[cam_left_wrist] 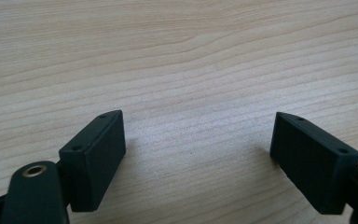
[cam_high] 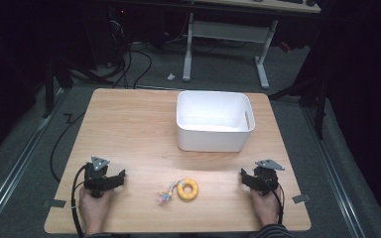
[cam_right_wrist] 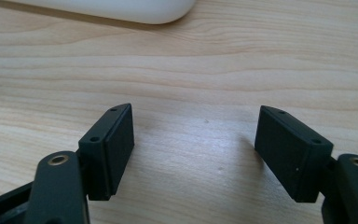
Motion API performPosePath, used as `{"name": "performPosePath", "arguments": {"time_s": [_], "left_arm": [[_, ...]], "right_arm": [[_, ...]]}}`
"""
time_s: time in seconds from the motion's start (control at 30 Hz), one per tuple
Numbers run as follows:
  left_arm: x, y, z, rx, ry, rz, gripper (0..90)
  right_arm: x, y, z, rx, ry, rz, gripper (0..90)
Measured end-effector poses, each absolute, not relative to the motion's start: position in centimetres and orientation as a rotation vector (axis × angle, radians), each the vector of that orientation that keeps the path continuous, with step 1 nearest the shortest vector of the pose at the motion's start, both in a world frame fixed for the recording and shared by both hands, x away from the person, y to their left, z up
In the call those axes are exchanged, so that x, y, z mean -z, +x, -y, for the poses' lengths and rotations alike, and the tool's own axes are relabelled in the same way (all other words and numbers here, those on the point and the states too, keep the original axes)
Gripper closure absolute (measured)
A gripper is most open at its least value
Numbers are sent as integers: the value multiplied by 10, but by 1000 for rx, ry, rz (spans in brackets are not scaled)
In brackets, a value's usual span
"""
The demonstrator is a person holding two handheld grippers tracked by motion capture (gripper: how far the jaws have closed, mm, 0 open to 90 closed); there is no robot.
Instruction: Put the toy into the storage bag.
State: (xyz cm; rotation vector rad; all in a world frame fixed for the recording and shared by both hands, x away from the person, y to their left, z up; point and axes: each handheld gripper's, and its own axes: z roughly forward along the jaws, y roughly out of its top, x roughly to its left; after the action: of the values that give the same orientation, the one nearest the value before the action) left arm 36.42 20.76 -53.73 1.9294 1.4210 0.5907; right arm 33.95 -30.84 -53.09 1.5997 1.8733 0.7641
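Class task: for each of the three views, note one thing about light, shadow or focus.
High view: the table is lit while the surrounding room falls into darkness, and the white bin looks bright. Left gripper view: wood grain is sharp, with soft shadows beside the open jaws. Right gripper view: the bin's edge at the top is pale, with a dark shadow under it.

White bin [cam_high: 213, 120] sits toward the far side of the table [cam_high: 129, 129]. Yellow ring [cam_high: 187, 189] near the front edge, little pastel bundle [cam_high: 164, 196] touching its left. Left gripper [cam_high: 119, 178] and right gripper [cam_high: 246, 178] rest either side, well apart from it.
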Motion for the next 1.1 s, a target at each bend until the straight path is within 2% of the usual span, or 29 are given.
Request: {"name": "performPosePath", "arguments": {"time_s": [0.67,1.1], "left_arm": [[537,364,-207,-597,1935,-1420,182],[537,364,-206,-597,1937,-1419,180]], "right_arm": [[531,340,310,-789,1624,-1878,293],[531,342,308,-792,1601,-1909,242]]}}
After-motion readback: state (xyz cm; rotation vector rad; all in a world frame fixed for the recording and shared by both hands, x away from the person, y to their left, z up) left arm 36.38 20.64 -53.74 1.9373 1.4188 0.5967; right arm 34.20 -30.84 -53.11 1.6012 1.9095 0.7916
